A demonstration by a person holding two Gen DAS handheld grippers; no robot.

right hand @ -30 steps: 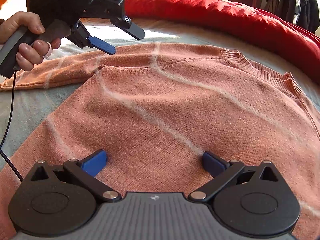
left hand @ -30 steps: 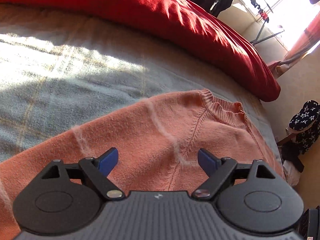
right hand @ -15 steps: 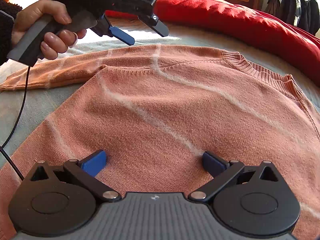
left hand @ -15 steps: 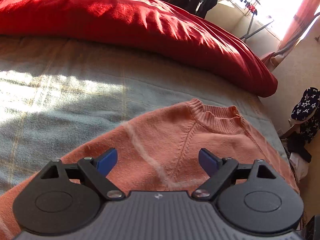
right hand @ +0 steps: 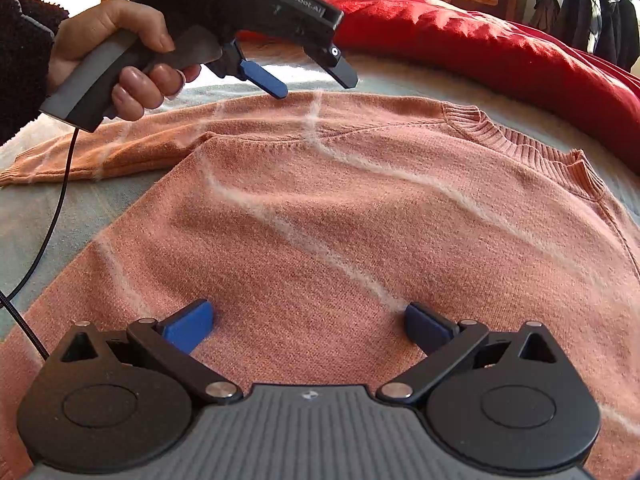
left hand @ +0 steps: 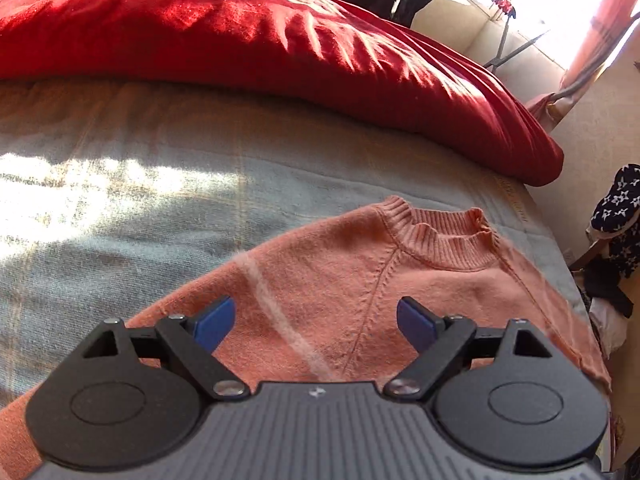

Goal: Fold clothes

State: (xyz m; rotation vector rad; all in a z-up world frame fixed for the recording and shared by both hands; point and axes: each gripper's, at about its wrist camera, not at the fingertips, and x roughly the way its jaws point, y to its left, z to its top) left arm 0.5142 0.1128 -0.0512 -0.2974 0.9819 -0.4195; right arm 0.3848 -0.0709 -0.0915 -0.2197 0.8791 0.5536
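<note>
Both hand-held grippers hang spread wide, gripping nothing: left hand-held gripper (left hand: 316, 320) over the shoulder, right hand-held gripper (right hand: 308, 326) above the chest of the salmon sweater (right hand: 360, 208), flat on the bed (left hand: 140, 184).

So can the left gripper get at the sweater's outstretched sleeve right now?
Probably yes: the left gripper hangs open just above the sleeve, which lies flat on the bed with nothing between them.

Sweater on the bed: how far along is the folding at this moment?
Done: the salmon knit sweater lies spread flat on the grey blanket, sleeve stretched out. In hand: nothing; the left gripper and right gripper are open above it. Left: every fold.
</note>
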